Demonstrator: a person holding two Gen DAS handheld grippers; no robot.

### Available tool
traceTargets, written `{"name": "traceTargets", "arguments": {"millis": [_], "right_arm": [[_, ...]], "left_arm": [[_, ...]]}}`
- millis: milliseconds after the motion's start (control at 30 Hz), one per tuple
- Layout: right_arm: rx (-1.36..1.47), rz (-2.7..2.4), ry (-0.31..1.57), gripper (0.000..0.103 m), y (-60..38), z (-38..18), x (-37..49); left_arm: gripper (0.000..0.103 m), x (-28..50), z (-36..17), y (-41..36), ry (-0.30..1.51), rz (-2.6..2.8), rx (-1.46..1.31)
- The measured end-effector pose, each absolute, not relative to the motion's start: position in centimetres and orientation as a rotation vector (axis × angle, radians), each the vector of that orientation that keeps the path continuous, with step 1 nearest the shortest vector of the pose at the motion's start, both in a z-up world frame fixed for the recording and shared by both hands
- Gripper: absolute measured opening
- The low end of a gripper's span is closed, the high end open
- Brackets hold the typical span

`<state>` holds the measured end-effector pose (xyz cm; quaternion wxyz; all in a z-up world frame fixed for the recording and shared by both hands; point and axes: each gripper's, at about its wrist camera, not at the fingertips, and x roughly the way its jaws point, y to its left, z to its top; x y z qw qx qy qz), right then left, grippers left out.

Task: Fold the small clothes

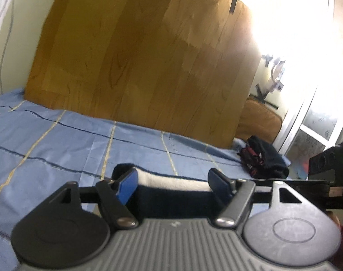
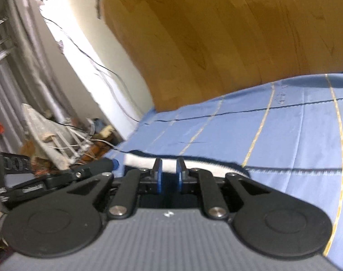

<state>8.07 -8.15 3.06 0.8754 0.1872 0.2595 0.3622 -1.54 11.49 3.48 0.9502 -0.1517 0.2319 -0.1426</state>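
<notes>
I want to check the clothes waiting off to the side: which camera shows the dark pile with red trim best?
The left wrist view: the dark pile with red trim lies in plain sight on the blue bedsheet, near the wooden board. The right wrist view does not show it at all.

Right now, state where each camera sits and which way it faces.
Left wrist: on the left gripper, looking across the blue bedsheet to the wooden board; jaws wide over the navy-and-white garment.
Right wrist: on the right gripper, facing the same wooden board; jaws narrow, the garment just ahead.
Shared: bedsheet, board, garment, and each sees the other gripper at its edge.
</notes>
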Motion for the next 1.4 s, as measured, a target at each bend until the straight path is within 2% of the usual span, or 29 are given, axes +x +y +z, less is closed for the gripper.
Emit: {"name": "traceTargets", "arguments": {"millis": [133,200,300,467,567,600,633,700,767,800,967,1167,1400], "right_arm": [[0.395,0.726,0.625,0.017,-7.4,0.6,9.7],[0.427,0.728,0.630,0.015,-7.5,0.0,9.9],[0.405,0.728,0.624,0.015,-7.2,0.1,9.6],[0.397,0.725,0.609,0.015,-7.1,0.2,9.2],[0.408,0.726,0.606,0.015,-7.5,0.3,8.9],[0.415,0.729,0.602,0.017,-7.8,0.6,8.7],[0.423,0.735,0.596,0.020,-8.2,0.8,8.4],[0.441,0.758,0.565,0.037,-9.3,1.3,7.4],[0.449,0.750,0.522,0.070,-10.6,1.6,6.1],[0.448,0.745,0.504,0.074,-11.3,1.6,5.3],[0.507,0.771,0.554,0.083,-13.9,0.0,3.7],[0.559,0.751,0.643,0.083,-14.5,-2.5,3.4],[0.513,0.785,0.693,0.083,-12.4,-2.6,3.5]], "left_arm": [[0.067,1.4,1.2,11.3,0.588,-0.227,-0.281],[0.069,2.3,-0.7,11.7,0.649,-0.204,-0.288],[0.072,2.2,-2.0,13.2,0.641,-0.225,-0.376],[0.074,1.7,-1.9,12.9,0.631,-0.214,-0.353],[0.087,1.6,-1.9,13.0,0.641,-0.204,-0.368],[0.101,1.4,-1.9,13.2,0.657,-0.182,-0.377],[0.103,1.3,-1.8,13.4,0.672,-0.169,-0.393],[0.103,0.4,-1.6,14.3,0.676,-0.193,-0.438],[0.103,-1.1,-1.0,15.5,0.642,-0.199,-0.463],[0.103,-1.7,-0.7,16.1,0.625,-0.200,-0.469],[0.103,-3.1,-0.3,19.5,0.619,-0.224,-0.562],[0.103,-1.9,-1.7,19.7,0.699,-0.303,-0.661],[0.103,-1.1,-2.8,16.7,0.764,-0.377,-0.659]]}}
